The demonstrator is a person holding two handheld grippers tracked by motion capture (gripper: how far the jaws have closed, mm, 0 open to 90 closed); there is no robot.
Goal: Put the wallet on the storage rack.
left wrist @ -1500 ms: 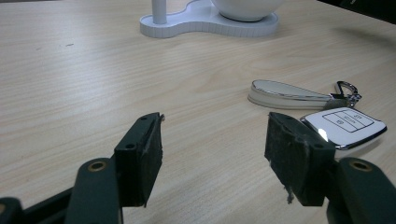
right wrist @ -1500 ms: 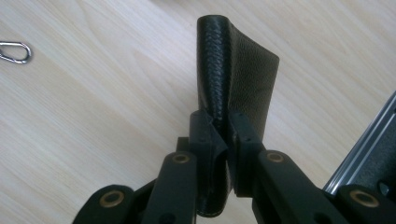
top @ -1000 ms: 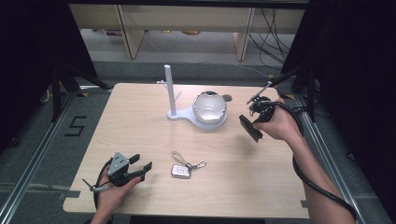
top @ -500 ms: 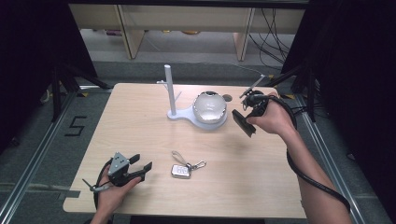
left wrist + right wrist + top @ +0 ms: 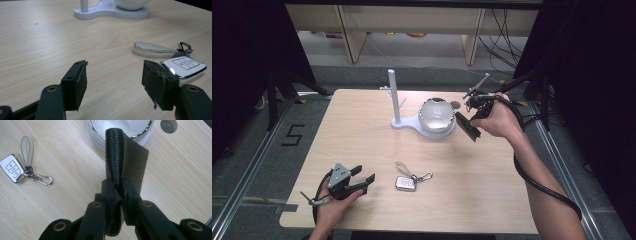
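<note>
The right hand-held gripper, clamped on the black wallet, has moved closer to the white bowl; placement appears imminent. The left hand-held gripper rests wide open, empty.

L gripper jaws apart, low | R gripper clamped, raised

Surface evenly lit from overhead; frame edges dark; soft shadows; glare on bowl rim; near tongs slightly blurred.
</note>
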